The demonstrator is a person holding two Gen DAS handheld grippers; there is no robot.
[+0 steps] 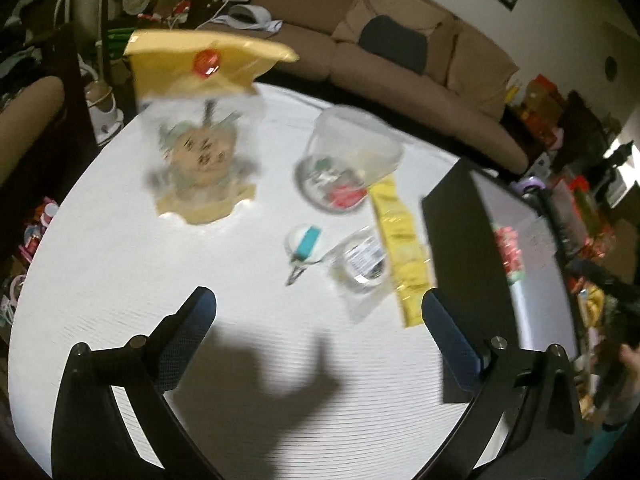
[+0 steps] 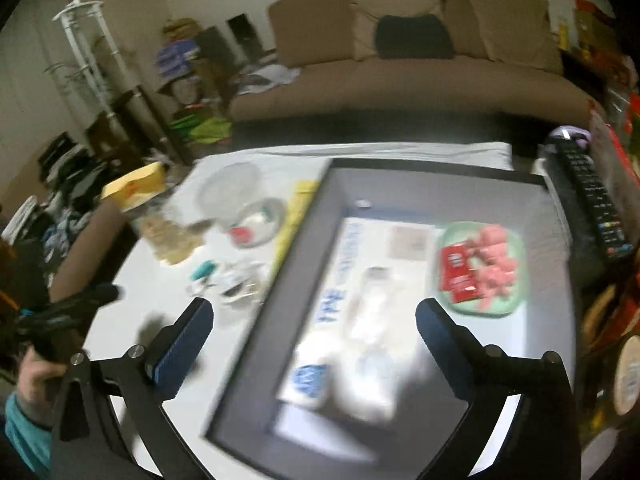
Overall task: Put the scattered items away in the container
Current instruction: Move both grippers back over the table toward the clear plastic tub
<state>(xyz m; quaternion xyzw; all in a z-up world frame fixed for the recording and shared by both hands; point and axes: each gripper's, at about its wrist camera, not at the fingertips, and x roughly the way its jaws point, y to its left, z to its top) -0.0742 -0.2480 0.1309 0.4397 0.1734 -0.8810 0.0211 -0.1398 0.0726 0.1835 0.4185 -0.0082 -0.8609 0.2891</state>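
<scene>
My left gripper [image 1: 320, 320] stands open over the bare white table [image 1: 120, 280], with nothing between its fingers. Ahead of it lie a teal keychain clipper [image 1: 306, 246], a small clear bag with a label [image 1: 362, 262] and a long yellow packet [image 1: 400, 248]. Farther off are a tipped clear tub [image 1: 348, 156] and a packaged toy with a yellow header card [image 1: 200, 128]. My right gripper [image 2: 316, 328] is open above the grey box [image 2: 280, 280]. Inside the box lie white plastic packets [image 2: 372, 340] and a green tray of pink pieces [image 2: 480, 268].
The box's dark outer wall [image 1: 452, 248] rises at the right of the left wrist view. A black remote [image 2: 592, 200] lies beside the box on the right. A brown sofa [image 2: 400, 76] stands behind the table. A hand [image 2: 36, 372] shows at the left edge.
</scene>
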